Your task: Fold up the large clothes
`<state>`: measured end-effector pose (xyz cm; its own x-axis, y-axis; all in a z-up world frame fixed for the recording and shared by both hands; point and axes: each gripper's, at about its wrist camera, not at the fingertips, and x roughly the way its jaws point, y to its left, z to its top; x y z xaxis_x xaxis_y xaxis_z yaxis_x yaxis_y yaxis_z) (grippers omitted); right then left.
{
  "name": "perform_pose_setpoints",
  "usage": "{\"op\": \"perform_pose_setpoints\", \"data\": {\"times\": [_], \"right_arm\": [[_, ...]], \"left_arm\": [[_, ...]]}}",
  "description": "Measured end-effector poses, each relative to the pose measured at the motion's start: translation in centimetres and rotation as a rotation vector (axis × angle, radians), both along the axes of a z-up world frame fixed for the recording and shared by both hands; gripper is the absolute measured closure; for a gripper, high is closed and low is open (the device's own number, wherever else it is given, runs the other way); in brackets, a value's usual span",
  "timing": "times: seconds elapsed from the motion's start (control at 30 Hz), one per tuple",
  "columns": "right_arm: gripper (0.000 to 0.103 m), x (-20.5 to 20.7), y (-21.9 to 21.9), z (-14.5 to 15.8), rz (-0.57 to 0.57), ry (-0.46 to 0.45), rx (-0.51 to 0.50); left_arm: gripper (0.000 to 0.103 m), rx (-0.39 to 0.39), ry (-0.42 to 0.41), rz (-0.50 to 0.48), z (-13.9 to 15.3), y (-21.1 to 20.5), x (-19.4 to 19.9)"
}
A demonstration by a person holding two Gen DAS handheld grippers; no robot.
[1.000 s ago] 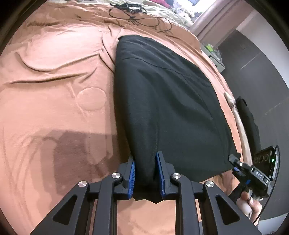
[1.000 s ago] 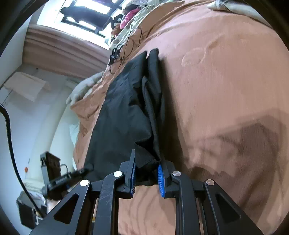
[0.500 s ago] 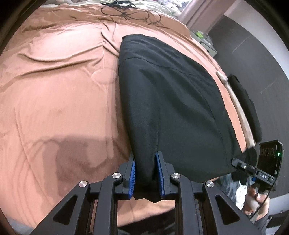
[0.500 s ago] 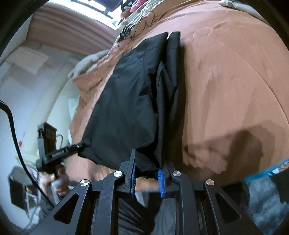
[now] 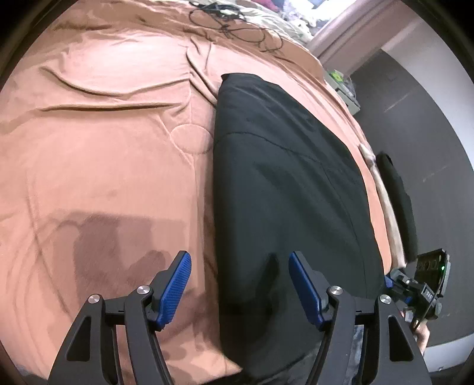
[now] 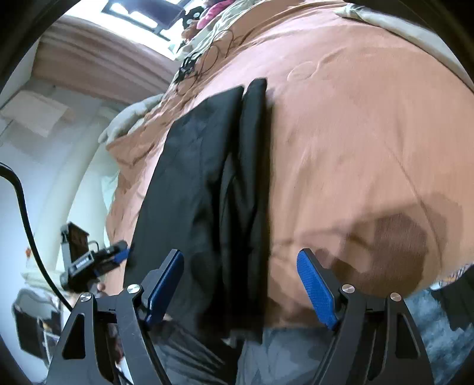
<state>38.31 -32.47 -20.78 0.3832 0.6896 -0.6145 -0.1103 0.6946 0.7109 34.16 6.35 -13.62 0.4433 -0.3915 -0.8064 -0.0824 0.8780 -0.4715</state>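
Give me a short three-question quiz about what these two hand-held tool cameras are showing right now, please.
1. True or false: the left tool is clamped on the black garment.
2. What does the garment lie on? A) wooden floor B) brown bedspread C) glass table
3. What lies tangled at the far end of the bed?

Key:
1. False: the pads stand apart, jaws opening, the cloth lying free between them. The right tool is the same.
2. B
3. Black cables.
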Motion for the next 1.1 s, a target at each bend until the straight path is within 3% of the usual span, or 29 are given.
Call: {"op": "perform_pose_setpoints", "data": {"times": [0.3, 0.93, 1.1], "right_arm": [[0.024, 5.0, 0.4, -1.9, -0.001, 0.035, 0.050], [0.024, 13.5, 3.0, -4.1, 0.062, 0.071, 0.189], [0.031, 14.9, 3.4, -4.2, 0.062, 0.075, 0.189]], "left_arm": [[0.033, -0.026, 0.035, 0.020, -0.9, 0.2, 4.4], [0.034, 0.009, 0.059, -0.004, -2.2, -0.8, 13.9], [0.034, 0.039, 0.062, -0.005, -2.3, -1.2, 16.0]]}}
